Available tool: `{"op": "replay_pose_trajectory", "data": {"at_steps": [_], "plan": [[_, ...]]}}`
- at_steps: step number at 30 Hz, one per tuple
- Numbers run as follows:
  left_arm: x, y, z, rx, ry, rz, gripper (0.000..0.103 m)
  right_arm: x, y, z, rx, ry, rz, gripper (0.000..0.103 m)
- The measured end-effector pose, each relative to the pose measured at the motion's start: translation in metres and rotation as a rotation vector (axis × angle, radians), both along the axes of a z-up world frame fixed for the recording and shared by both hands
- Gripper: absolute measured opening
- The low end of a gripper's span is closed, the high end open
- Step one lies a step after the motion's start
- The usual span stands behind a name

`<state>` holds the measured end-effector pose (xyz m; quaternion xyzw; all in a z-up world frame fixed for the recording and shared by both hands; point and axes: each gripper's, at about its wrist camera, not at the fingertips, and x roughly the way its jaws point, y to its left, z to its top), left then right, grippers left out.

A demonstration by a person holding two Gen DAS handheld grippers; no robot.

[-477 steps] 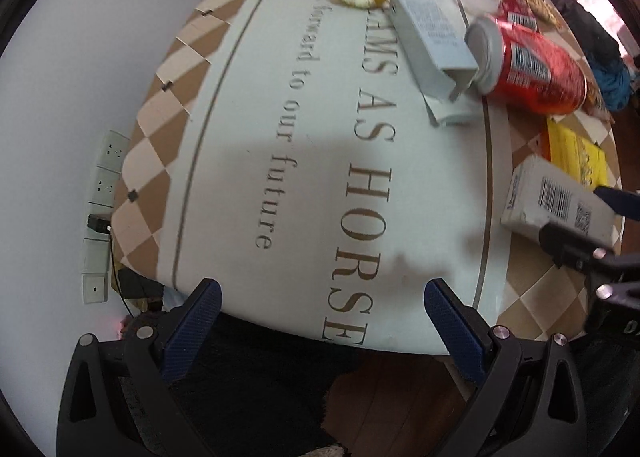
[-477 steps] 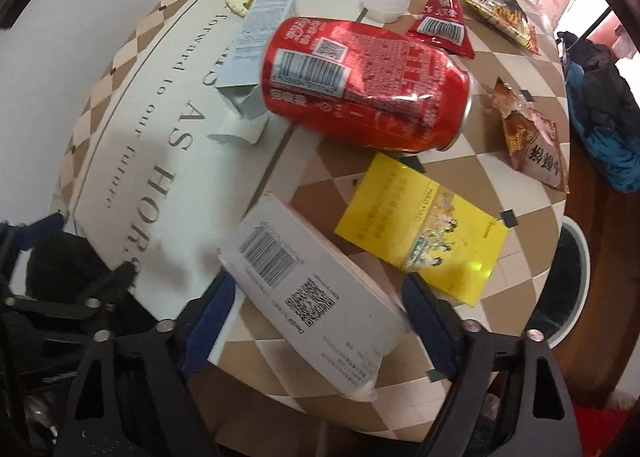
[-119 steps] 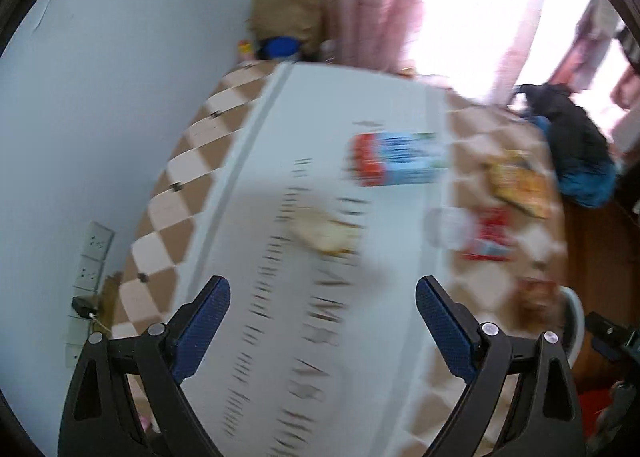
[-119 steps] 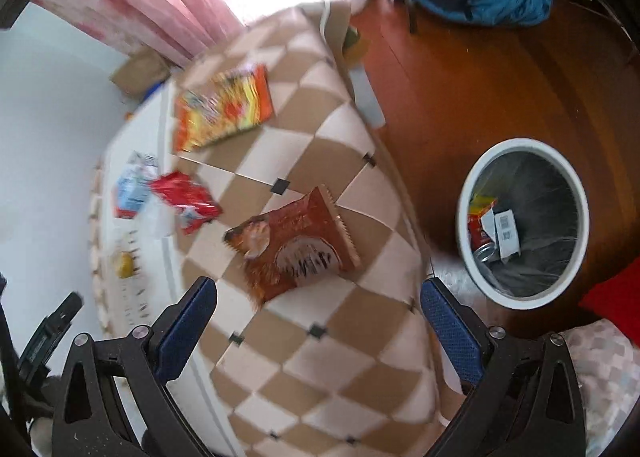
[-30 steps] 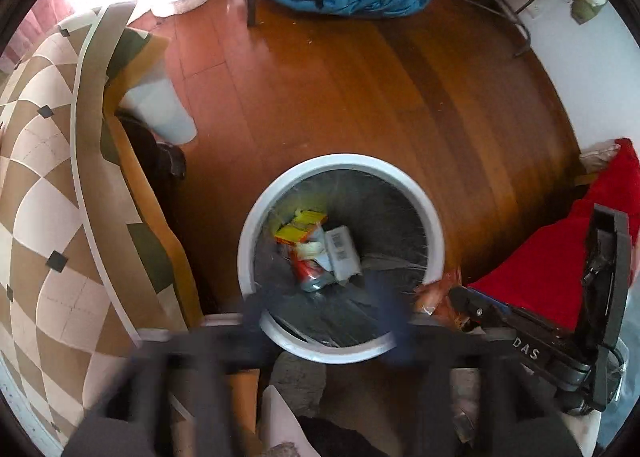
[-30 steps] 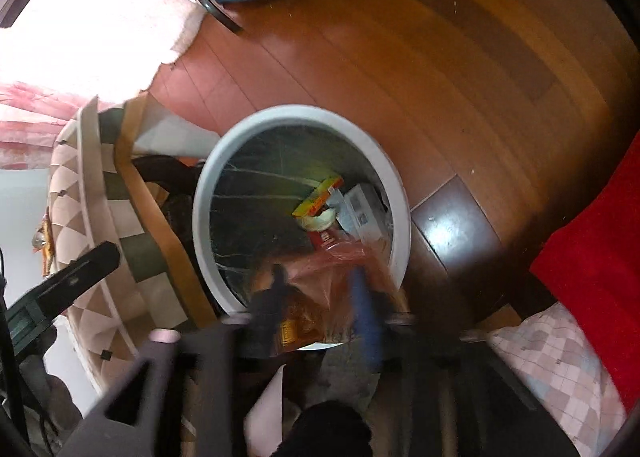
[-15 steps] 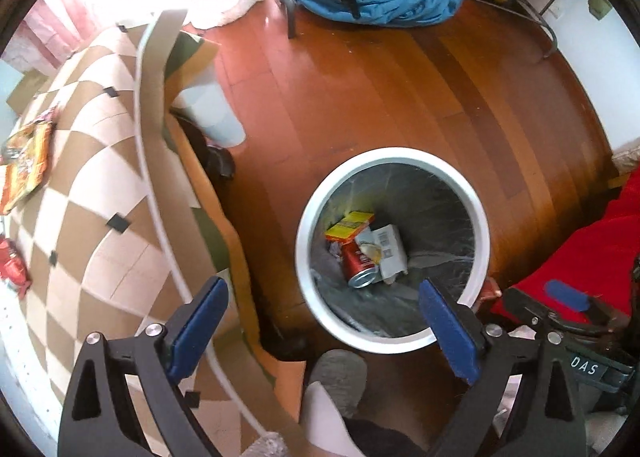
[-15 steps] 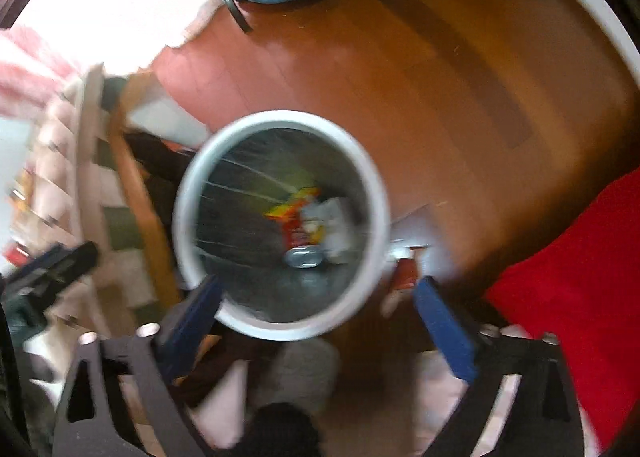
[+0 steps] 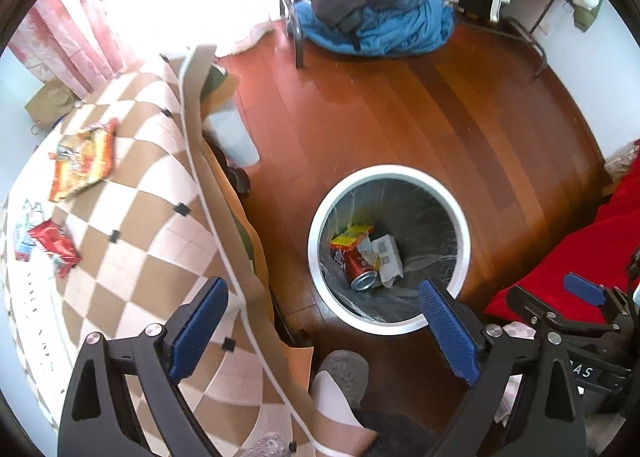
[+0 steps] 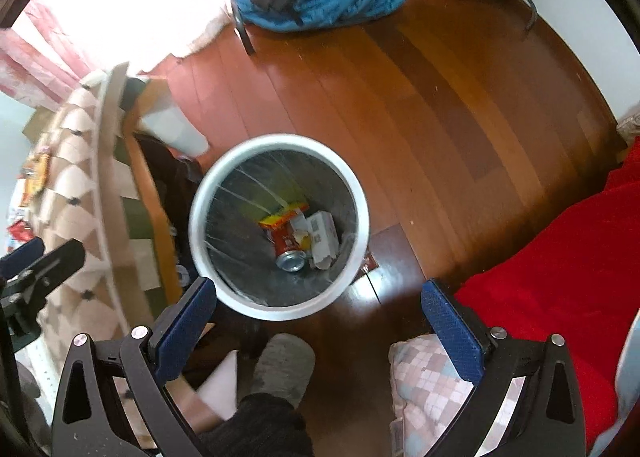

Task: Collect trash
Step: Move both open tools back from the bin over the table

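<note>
Right wrist view: both grippers, right (image 10: 318, 321) and left (image 9: 322, 327), fingers wide and empty, above the bin (image 10: 208, 193); inside it the red can (image 10: 286, 247) lies open-end toward the camera.

I see a lived-in home room: wooden floor (image 9: 400, 117), pink curtains (image 9: 76, 37), clothes heaped on a chair (image 9: 368, 21), a red blanket (image 10: 560, 257), slippered feet (image 10: 280, 365).

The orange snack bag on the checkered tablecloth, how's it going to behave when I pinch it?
The orange snack bag looks crinkled and lying flat, so probably floppy and light, folding between the pads. Its glossy film may be slippery. Both grippers are open now, holding nothing.
</note>
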<state>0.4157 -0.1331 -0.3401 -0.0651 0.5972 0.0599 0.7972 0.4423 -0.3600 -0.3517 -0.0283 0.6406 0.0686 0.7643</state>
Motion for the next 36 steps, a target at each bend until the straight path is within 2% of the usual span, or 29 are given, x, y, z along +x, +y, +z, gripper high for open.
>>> {"op": "replay_pose_trajectory", "data": {"at_steps": [12, 15, 21, 24, 27, 32, 34, 36], "plan": [[-0.055, 0.023, 0.097, -0.025, -0.173, 0.050, 0.097, -0.040, 0.027, 0.117, 0.108, -0.141, 0.013, 0.103], [-0.071, 0.040, 0.121, -0.017, -0.221, 0.083, 0.097, -0.050, 0.043, 0.148, 0.147, -0.178, 0.030, 0.103], [-0.104, 0.095, 0.147, 0.050, -0.257, 0.199, 0.097, -0.064, 0.103, 0.177, 0.225, -0.181, 0.111, 0.103], [-0.122, 0.142, 0.141, 0.078, -0.250, 0.280, 0.097, -0.068, 0.153, 0.172, 0.238, -0.154, 0.182, 0.103], [-0.142, 0.192, 0.124, 0.130, -0.214, 0.374, 0.097, -0.069, 0.208, 0.151, 0.260, -0.109, 0.232, 0.103], [-0.173, 0.283, 0.073, 0.205, -0.112, 0.535, 0.098, -0.065, 0.313, 0.088, 0.318, 0.009, 0.322, 0.103], [-0.182, 0.314, 0.050, 0.234, -0.066, 0.582, 0.097, -0.064, 0.353, 0.058, 0.308, 0.053, 0.357, 0.100], [-0.191, 0.343, 0.028, 0.251, -0.019, 0.608, 0.098, -0.064, 0.384, 0.032, 0.292, 0.088, 0.381, 0.088]]}}
